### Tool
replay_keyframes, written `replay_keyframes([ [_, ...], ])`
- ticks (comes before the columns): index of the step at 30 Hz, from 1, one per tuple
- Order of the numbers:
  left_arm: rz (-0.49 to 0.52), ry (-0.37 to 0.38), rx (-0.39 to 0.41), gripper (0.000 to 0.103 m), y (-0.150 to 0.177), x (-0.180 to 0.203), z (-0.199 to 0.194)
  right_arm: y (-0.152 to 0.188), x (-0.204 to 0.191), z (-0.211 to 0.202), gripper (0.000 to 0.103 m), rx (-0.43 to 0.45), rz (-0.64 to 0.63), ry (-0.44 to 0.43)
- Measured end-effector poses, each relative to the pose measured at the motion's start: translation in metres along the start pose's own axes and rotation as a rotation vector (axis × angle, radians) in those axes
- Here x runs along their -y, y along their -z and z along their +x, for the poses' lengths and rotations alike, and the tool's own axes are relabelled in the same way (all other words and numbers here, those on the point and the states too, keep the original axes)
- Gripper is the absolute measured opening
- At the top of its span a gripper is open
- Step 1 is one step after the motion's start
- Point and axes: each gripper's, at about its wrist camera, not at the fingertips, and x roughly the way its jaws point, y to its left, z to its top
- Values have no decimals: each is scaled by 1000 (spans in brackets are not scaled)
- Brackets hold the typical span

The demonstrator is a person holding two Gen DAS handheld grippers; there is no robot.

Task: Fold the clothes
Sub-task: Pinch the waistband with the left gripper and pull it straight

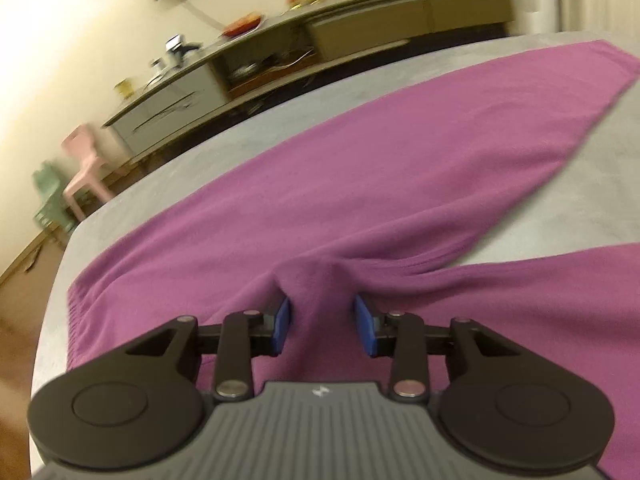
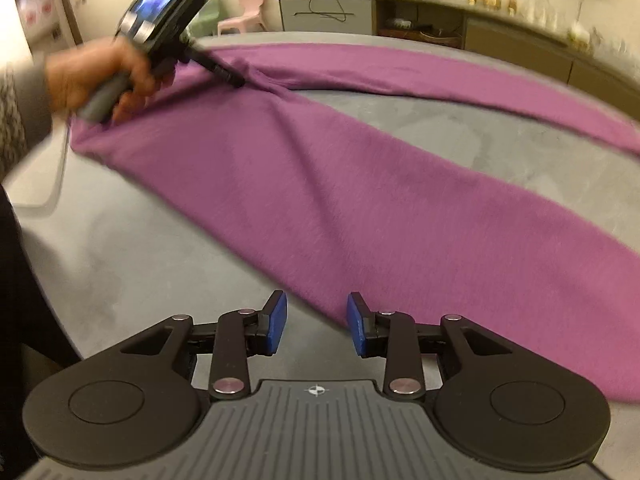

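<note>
A pair of purple trousers (image 1: pixel 400 168) lies spread on the grey table (image 1: pixel 560 216), its two legs forking apart. My left gripper (image 1: pixel 322 320) sits at the crotch, its blue pads either side of a raised ridge of cloth, with a gap showing between pads and cloth. In the right wrist view the trousers (image 2: pixel 340 184) run across the table, and the left gripper (image 2: pixel 236 80) presses into them at the far left, held by a hand. My right gripper (image 2: pixel 316 320) is open and empty, over the table at the edge of the near leg.
A long sideboard (image 1: pixel 320 40) with dishes and jars stands along the far wall. A pink chair (image 1: pixel 84 168) and a green chair (image 1: pixel 50 200) stand beyond the table's left end. The person's dark sleeve (image 2: pixel 20 280) is at the left edge of the right wrist view.
</note>
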Motion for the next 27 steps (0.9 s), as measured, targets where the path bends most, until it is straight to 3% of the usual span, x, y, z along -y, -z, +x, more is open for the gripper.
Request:
replay_keyframes([
  [2, 46, 60, 37, 44, 1, 11, -15, -11, 34, -13, 39, 61, 99, 91],
  [4, 87, 107, 56, 44, 5, 21, -24, -20, 81, -23, 44, 79, 192, 264],
  [7, 123, 114, 32, 41, 14, 31, -19, -25, 147, -11, 44, -18, 279, 453],
  [10, 159, 122, 8, 42, 23, 41, -14, -33, 177, 7, 46, -39, 330, 446],
  [14, 145, 137, -16, 41, 32, 28, -16, -57, 196, 33, 48, 2, 299, 486],
  [18, 72, 79, -53, 40, 67, -26, -30, -71, 212, 56, 49, 99, 270, 539],
  [21, 12, 29, -81, 40, 96, -69, -42, -70, 223, 60, 68, 137, 302, 561],
  [24, -49, -21, -109, 40, 124, -112, -54, -72, 225, 51, 63, 143, 317, 595],
  [27, -109, -70, -137, 39, 153, -155, -65, -76, 204, 35, 63, 177, 308, 481],
])
